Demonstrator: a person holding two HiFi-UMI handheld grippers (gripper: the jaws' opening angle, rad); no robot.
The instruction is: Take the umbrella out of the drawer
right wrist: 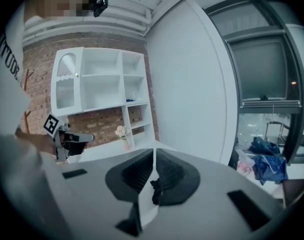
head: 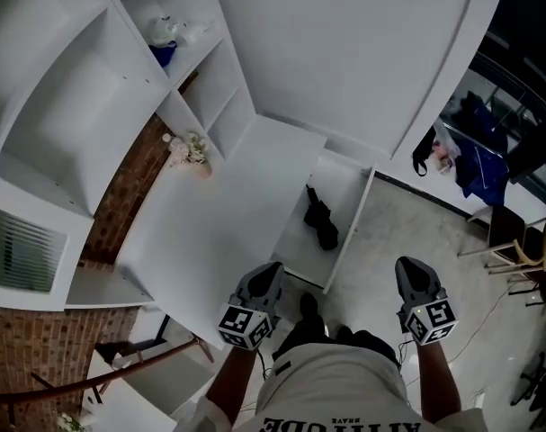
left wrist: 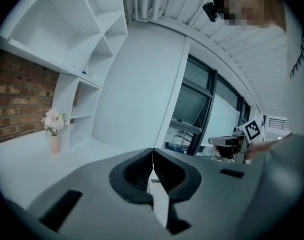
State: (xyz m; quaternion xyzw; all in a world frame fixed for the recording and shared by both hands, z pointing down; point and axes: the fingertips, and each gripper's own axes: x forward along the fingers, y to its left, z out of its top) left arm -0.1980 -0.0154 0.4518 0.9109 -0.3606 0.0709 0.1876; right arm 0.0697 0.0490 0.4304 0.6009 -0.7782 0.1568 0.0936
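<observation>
Small black folded fabric umbrella [head: 321,219] lies loose inside the open white drawer [head: 343,180], near its middle. Grey left gripper [head: 267,270] hangs by drawer's near end, jaws clenched, empty. Grey right gripper [head: 409,265] hangs over pale floor [head: 407,214], jaws clenched, empty.

The umbrella [head: 321,220] is black against the white drawer [head: 349,192]. The countertop [head: 210,232] and shelf unit [head: 84,106] are white too, over a red-brown brick wall [head: 124,187]. The flowers [head: 187,148] at ten o'clock look pale pink. The grey left gripper [head: 269,270] and right gripper [head: 408,265] carry black-and-white marker squares. A blue cloth [head: 479,165] sits at three o'clock.
</observation>
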